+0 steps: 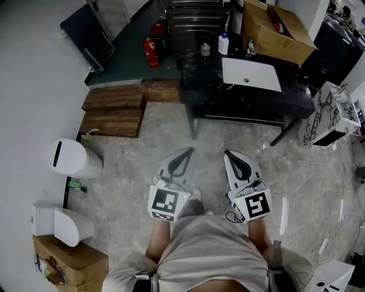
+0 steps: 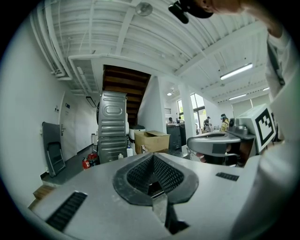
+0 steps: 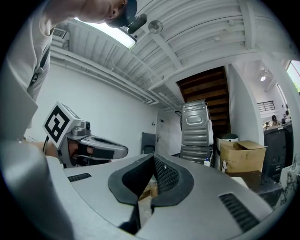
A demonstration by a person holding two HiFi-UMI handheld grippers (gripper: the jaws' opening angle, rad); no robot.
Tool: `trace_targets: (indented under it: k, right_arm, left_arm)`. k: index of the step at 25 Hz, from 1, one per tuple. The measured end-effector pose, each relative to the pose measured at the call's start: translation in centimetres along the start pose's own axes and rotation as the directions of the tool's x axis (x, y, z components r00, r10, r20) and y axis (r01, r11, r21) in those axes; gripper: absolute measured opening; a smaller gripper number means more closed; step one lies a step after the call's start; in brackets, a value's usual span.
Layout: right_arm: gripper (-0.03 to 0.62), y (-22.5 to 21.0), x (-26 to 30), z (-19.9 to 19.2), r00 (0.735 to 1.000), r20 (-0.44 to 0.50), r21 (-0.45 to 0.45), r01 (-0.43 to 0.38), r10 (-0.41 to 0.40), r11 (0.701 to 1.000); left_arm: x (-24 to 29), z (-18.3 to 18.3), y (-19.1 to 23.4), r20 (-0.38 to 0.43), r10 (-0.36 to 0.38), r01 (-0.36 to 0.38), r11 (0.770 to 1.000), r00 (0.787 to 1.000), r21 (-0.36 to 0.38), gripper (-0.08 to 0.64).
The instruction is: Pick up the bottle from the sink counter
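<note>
On the dark sink counter [image 1: 245,105], at its far edge and left of the white basin [image 1: 251,74], the bottle [image 1: 223,44] stands upright: white body, blue cap. Nothing touches it. The left gripper view shows it small and far off [image 2: 129,151], and so does the right gripper view [image 3: 206,161].

- A small jar [image 1: 205,49] stands near the bottle's left, apart from it.
- An open cardboard box [image 1: 276,28] sits to the bottle's right, at the far end of the counter.
- A ribbed metal cabinet [image 1: 194,17] stands behind the jar. Two red fire extinguishers [image 1: 151,50] are on the floor to its left.

Grippers: both are held side by side close to the person's torso, over the tiled floor. They are well apart from the counter and point toward it.

- Left gripper [image 1: 181,155]: its own view [image 2: 153,158] shows the ribbed pads [image 2: 166,173] pressed together at the tips. Nothing is between them and it touches nothing.
- Right gripper [image 1: 235,157]: its own view [image 3: 153,158] shows the pads meeting at the front in the same way. It is empty and touches nothing.

Each gripper view shows the other gripper alongside, with its marker cube.
</note>
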State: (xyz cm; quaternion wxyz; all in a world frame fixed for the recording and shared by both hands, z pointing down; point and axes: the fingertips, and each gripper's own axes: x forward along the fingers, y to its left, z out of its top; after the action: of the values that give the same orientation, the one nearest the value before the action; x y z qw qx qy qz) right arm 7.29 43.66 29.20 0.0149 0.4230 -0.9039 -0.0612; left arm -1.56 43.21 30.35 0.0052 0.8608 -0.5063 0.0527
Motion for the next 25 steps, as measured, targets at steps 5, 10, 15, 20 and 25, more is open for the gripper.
trace_targets:
  k: [5,10,15,20,25]
  right_arm:
    - [-0.005,-1.0,3.0,-0.4,1.0,-0.009,0.002,0.011,-0.011,1.0]
    - [-0.005,-1.8,5.6,-0.7,0.999,-0.026,0.001,0.029,-0.029,1.0]
    - [-0.005,-2.6,7.8,-1.2,0.997,-0.043,-0.001,0.057,-0.057,0.998]
    - [-0.005,-2.7,9.6,-1.7,0.995,-0.057,-0.006,0.082,-0.082,0.997]
    - [-0.005,-2.8,10.9,-1.7,0.992,-0.071,-0.003,0.109,-0.109,0.994]
  left_arm:
    - [2.1,-0.1,2.5,-0.004,-0.011,0.011,1.0,1.0,-0.004,0.002]
    - [4.0,0.0,4.7,-0.003,-0.031,0.031,0.999,1.0,-0.006,0.002]
    - [5.8,0.1,6.5,0.002,-0.058,0.058,0.998,0.998,-0.001,0.002]
    - [6.9,0.1,8.2,0.009,-0.084,0.084,0.996,0.996,0.003,0.002]
    - [7.8,0.2,9.5,0.008,-0.109,0.109,0.994,0.994,-0.001,0.002]
